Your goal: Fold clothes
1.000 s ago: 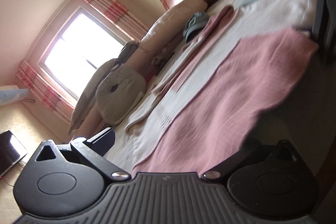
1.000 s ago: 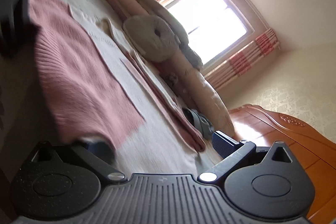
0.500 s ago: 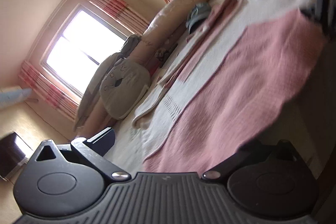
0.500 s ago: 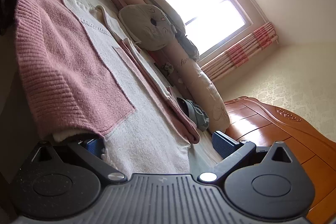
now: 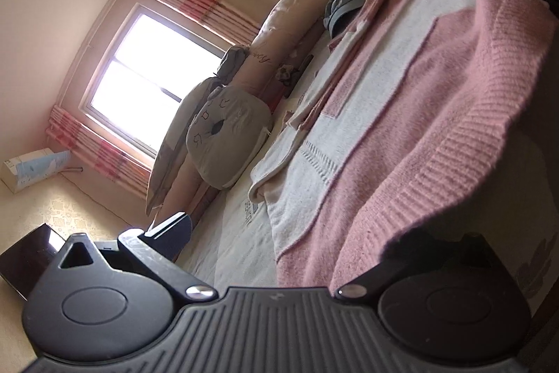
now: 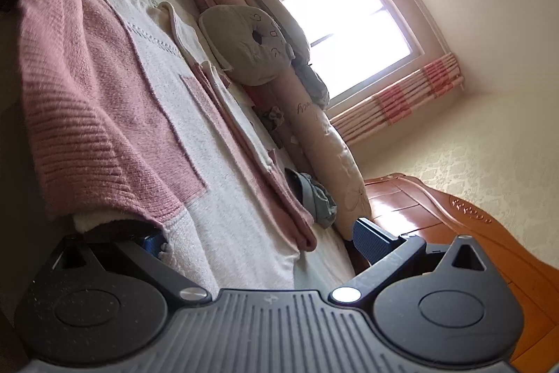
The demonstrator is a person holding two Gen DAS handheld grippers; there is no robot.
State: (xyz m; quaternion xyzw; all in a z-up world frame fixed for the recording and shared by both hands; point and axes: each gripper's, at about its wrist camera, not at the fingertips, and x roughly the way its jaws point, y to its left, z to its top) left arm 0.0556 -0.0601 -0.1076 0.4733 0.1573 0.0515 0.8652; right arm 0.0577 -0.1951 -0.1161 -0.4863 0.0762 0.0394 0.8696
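Observation:
A pink and white knitted sweater lies spread on the bed in the left wrist view and in the right wrist view. My left gripper has its jaws wide apart; the sweater's ribbed pink hem drapes over the right finger, which is hidden. My right gripper is also wide open, with the hem lying over its left finger. The hem hangs lifted between the two grippers.
Folded pink and white clothes and a grey-blue garment lie further up the bed. A grey round cushion, long pillows, a wooden headboard and a bright window are behind.
Both grippers have moved closer to the bed with the hem. The sweater now looks larger and sharper, with its ribbed edge folded up over the fingers.

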